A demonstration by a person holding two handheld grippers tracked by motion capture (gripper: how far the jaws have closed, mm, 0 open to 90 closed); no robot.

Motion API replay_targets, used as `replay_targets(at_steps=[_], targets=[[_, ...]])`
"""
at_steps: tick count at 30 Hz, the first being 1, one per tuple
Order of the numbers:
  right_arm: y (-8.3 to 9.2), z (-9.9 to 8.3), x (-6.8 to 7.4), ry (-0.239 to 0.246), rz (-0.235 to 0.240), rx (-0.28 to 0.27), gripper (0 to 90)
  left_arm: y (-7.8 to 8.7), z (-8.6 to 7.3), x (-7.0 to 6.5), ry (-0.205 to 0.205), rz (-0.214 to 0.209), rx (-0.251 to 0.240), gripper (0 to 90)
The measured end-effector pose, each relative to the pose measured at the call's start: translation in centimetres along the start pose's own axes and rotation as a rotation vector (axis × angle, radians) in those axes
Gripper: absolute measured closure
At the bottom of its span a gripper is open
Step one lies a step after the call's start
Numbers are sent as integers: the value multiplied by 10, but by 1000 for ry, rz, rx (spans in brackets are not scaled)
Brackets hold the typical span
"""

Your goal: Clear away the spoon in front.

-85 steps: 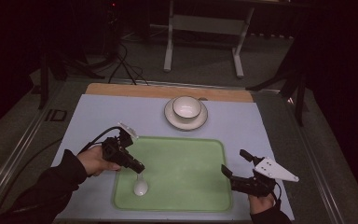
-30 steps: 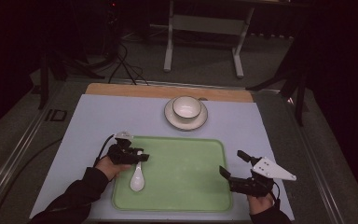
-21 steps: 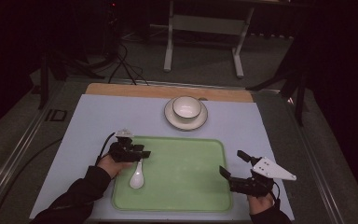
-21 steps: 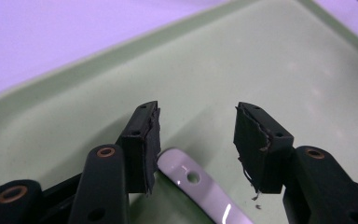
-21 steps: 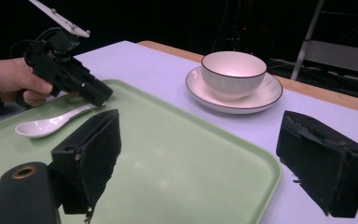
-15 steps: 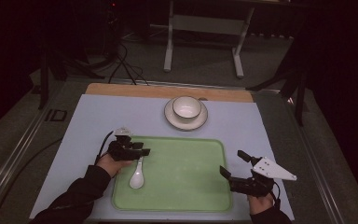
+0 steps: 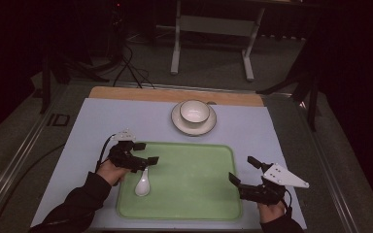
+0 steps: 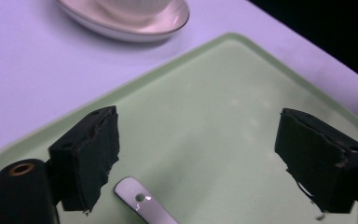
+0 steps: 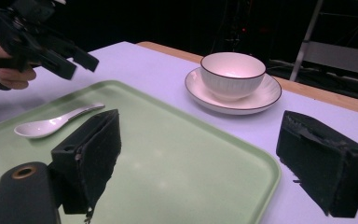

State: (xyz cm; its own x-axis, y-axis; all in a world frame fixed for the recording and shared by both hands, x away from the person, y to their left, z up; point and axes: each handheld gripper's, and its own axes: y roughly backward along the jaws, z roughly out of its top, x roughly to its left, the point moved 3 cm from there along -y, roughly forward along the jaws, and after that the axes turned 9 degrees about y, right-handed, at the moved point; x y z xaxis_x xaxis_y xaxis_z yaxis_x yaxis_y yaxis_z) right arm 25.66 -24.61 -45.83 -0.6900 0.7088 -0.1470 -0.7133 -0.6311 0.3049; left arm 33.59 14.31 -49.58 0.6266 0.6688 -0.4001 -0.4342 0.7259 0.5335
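High view first: my left tongs (image 7: 145,153) hang over the near-left part of the green tray (image 7: 194,160), with the white spoon (image 7: 143,183) lying flat on the tray just below them, bowl end toward me and handle pointing up at the tongs. Those jaws have just been opening and nothing sits between them, so I judge the spoon is set down and released where it belongs. My right tongs (image 7: 245,172) wait at the tray's right edge, spread wide and holding nothing, probably kept out of the way while the left does the work. Beyond the tray, a cup (image 7: 194,111) stands on its saucer (image 7: 177,122) on the pale counter (image 7: 102,121), well apart from both tongs and likely next in line.

Left gripper view: I look down between my two black pads (image 8: 88,154), set far apart over bare tray (image 8: 205,93). The handle tip of the spoon (image 8: 142,205) shows low between them, touching neither. The saucer (image 8: 135,30) peeks in at the top.

Right gripper view: my pads (image 9: 328,161) stand wide with only tray (image 9: 177,154) and counter (image 9: 135,60) between them. Across the tray the spoon (image 9: 51,123) rests alone, the left tongs (image 9: 81,60) lifted clear above its handle, and the cup (image 9: 233,74) sits upright on the saucer (image 9: 265,100).
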Motion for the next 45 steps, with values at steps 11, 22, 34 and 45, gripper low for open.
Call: replay_targets(at_steps=[11, 22, 34, 45], targets=[[0, 0, 1, 3, 1, 0, 136, 19, 1, -12, -45, -14, -57, 0], [-1, 0, 1, 2, 2, 3, 135, 45, -9, -16, -66, -16, -105, 0], [-2, -1, 1, -5, 2, 5, 135, 61, -27, -20, -73, -16, -117, 1], [-2, -1, 1, -5, 3, 5, 135, 64, -42, -18, -85, 18, -152, 0]])
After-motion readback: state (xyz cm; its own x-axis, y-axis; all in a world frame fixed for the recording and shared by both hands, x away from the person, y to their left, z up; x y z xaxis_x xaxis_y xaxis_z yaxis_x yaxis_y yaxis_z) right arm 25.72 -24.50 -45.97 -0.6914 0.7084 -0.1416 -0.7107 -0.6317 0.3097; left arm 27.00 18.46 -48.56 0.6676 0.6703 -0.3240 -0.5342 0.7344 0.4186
